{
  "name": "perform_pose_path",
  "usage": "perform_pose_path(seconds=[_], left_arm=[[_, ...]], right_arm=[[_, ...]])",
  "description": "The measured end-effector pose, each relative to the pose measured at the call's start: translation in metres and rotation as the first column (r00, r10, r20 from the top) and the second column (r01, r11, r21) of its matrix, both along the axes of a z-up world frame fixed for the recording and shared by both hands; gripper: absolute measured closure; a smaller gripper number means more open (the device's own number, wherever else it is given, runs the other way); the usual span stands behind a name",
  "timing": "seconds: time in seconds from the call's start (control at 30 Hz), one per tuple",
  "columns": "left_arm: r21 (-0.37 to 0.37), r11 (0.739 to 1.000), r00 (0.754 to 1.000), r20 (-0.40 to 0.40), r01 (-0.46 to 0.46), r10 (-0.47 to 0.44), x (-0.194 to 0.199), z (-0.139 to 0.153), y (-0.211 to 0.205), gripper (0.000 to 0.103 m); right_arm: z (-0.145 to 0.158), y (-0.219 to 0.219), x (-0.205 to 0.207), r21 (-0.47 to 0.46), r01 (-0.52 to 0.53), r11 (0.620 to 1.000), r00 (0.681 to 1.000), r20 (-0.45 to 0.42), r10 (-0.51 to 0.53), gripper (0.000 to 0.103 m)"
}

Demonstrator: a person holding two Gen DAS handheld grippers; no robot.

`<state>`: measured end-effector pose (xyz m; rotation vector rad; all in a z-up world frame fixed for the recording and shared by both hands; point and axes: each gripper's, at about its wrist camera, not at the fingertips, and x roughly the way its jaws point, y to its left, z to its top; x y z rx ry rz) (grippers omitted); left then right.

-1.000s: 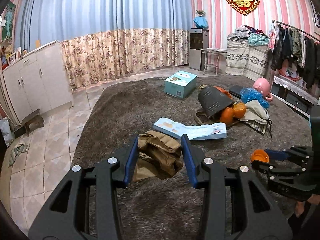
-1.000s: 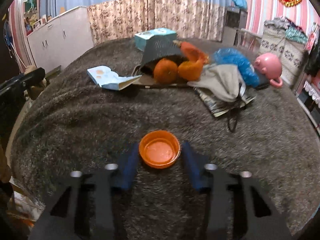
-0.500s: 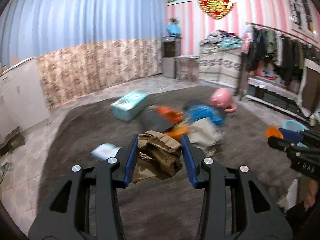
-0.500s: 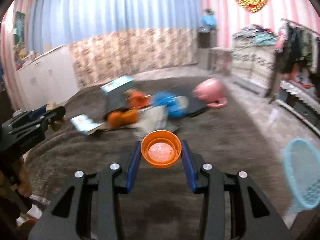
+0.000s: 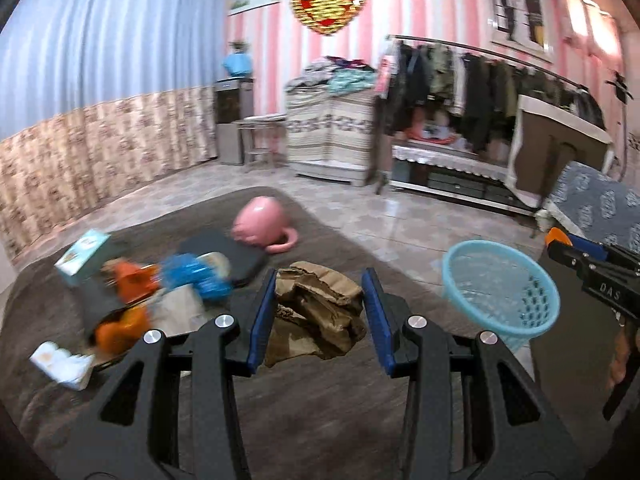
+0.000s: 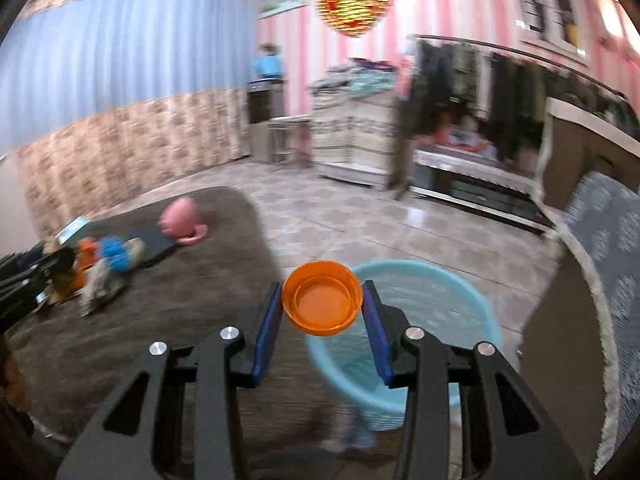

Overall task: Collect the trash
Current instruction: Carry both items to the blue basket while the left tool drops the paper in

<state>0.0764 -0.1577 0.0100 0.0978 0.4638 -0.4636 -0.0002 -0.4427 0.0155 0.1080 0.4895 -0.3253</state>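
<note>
Pink piggy bank (image 5: 259, 225) lies on brown rug (image 5: 328, 408).

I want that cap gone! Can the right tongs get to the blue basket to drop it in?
Probably yes. The right tongs hold the round orange plastic cap just before the light blue plastic basket, whose open mouth shows nothing blocking it.

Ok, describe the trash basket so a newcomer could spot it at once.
Find the brown carpet; just past its edge, on the tiled floor, stands the basket. It is round, light blue plastic with a perforated wall, and the only open container there.
</note>
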Motion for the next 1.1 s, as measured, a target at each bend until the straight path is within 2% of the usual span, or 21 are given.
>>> perform_pose_path(seconds=[0.07,0.27,0.5,0.7,0.93,0.97,1.0,1.07,1.1], left_arm=[[-0.001,0.999,0.999,0.001,0.037,-0.037,0.001,-0.001,-0.02,0.062],[0.009,0.988,0.988,0.01,0.157,-0.157,0.001,-0.012,-0.085,0.062],[0.039,0.954,0.955,0.012,0.296,-0.296,0.007,-0.03,-0.156,0.061],[0.05,0.936,0.937,-0.006,0.348,-0.348,0.023,-0.049,-0.202,0.06],[0.056,0.93,0.932,-0.018,0.363,-0.362,0.049,-0.06,-0.247,0.059],[0.054,0.929,0.93,-0.022,0.367,-0.366,0.051,-0.06,-0.25,0.053],[0.054,0.927,0.929,-0.028,0.37,-0.369,0.055,-0.06,-0.254,0.04],[0.055,0.933,0.934,-0.01,0.356,-0.356,0.059,-0.058,-0.255,0.024],[0.056,0.935,0.936,-0.002,0.351,-0.351,0.06,-0.057,-0.253,0.019]], right_arm=[[-0.003,-0.024,-0.007,0.005,0.053,0.999,0.999,0.004,-0.053,0.062],[-0.015,-0.062,-0.017,0.018,0.134,0.991,0.991,-0.008,-0.134,0.062],[-0.033,-0.084,-0.014,0.047,0.191,0.98,0.982,-0.017,-0.191,0.062],[-0.047,-0.097,-0.015,0.053,0.223,0.973,0.975,-0.028,-0.222,0.062],[-0.057,-0.109,-0.014,0.068,0.253,0.965,0.967,-0.035,-0.251,0.063],[-0.057,-0.109,-0.013,0.067,0.254,0.965,0.967,-0.036,-0.252,0.063],[-0.058,-0.109,-0.012,0.065,0.254,0.965,0.967,-0.038,-0.252,0.063],[-0.059,-0.109,-0.009,0.064,0.255,0.965,0.967,-0.041,-0.253,0.063],[-0.059,-0.11,-0.007,0.063,0.255,0.965,0.967,-0.043,-0.253,0.063]])
